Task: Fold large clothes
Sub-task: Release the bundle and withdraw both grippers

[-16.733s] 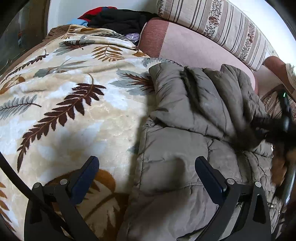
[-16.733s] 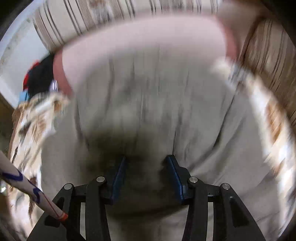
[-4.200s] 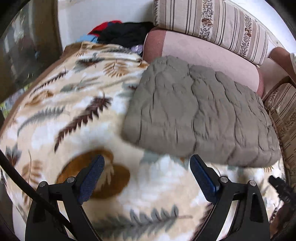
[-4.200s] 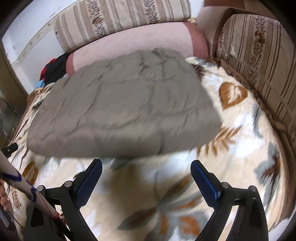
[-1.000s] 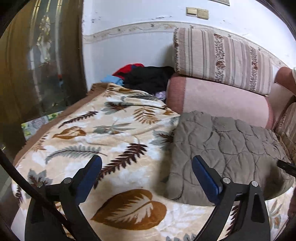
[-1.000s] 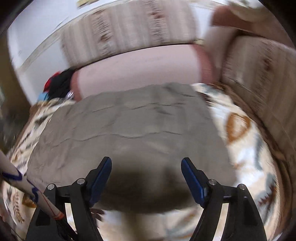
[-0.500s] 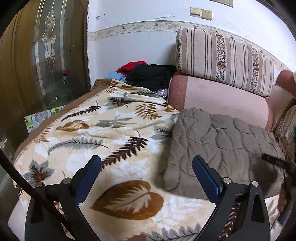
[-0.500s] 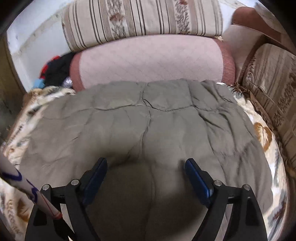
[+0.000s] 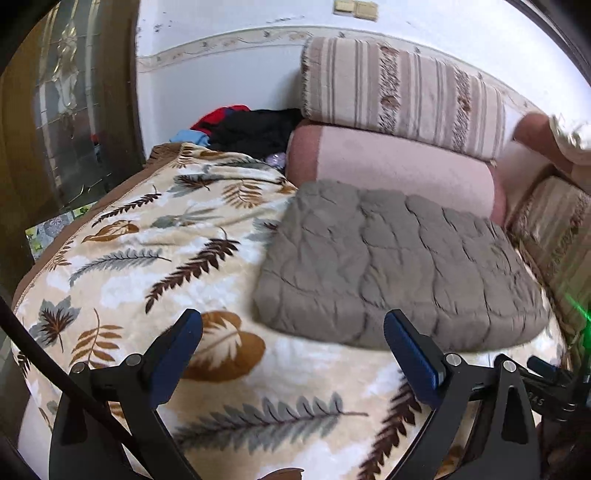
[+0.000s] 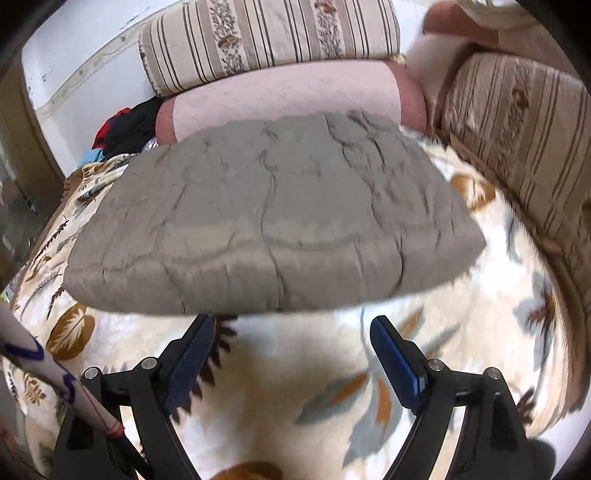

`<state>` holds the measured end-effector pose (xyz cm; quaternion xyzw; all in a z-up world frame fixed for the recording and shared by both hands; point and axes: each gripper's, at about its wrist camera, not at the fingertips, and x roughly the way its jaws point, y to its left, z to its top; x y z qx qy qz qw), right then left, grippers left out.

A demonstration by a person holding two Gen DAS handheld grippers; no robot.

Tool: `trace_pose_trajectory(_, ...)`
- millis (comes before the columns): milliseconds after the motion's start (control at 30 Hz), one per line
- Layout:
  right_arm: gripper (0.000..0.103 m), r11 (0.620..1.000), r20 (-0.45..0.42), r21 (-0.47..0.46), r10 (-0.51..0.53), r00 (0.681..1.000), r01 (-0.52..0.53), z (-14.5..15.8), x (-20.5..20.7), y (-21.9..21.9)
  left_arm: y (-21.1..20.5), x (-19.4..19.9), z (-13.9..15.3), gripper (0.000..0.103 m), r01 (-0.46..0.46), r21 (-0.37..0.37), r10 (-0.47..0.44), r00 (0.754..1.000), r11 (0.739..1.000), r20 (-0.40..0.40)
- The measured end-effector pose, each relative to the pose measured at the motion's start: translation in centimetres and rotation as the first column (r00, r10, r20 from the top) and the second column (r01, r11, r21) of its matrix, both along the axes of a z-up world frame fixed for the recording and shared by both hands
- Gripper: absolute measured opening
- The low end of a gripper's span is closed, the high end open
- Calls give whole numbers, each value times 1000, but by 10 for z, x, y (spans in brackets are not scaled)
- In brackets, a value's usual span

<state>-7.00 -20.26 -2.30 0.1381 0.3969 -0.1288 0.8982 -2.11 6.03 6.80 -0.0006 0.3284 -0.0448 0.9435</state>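
Nearest the lens in the left wrist view: the left gripper (image 9: pixel 293 343), jaws spread wide, nothing between the blue pads, poised over the leaf-print blanket (image 9: pixel 147 258). Just beyond its right pad, the near edge of the folded grey quilted jacket (image 9: pixel 388 266), apart from the pads. At the lower right edge of that view, a dark piece of the other tool, too blurred to detail.

In the right wrist view: the right gripper (image 10: pixel 291 347), jaws just widened and standing wide apart, empty, above bare blanket (image 10: pixel 461 314). Left pad tip close under the jacket's near edge (image 10: pixel 277 221), whether touching cannot be told. At the lower left, a white cable with blue and red marks (image 10: pixel 55 380) crossing beside the gripper frame.

Jacket folded into a flat puffy rectangle, lying on the blanket toward the sofa's back right corner, far edge against the pink bolster (image 9: pixel 388 162). Above the bolster, a striped back cushion (image 9: pixel 399 92); to the right, a striped cushion along the side (image 10: pixel 517 129). Left of the bolster, a heap of dark, red and blue clothes (image 9: pixel 251 129) against the white wall. Farthest up, a beige wall switch (image 9: pixel 356 8); at far left, a glazed wooden door (image 9: pixel 66 110).
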Motion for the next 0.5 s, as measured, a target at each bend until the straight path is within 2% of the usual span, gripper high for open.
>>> trace_pose_trajectory(233,90,993,-16,-107,42,999,-43,-2,-10,25,-22,-15,-10,98,63,37,-62,997,997,-35)
trace_pose_trajectory(500,90,991,-37,-131,16,999,-21,-6,-13,23,-24,-10,-25,98,86,11,-85,990,996,-116)
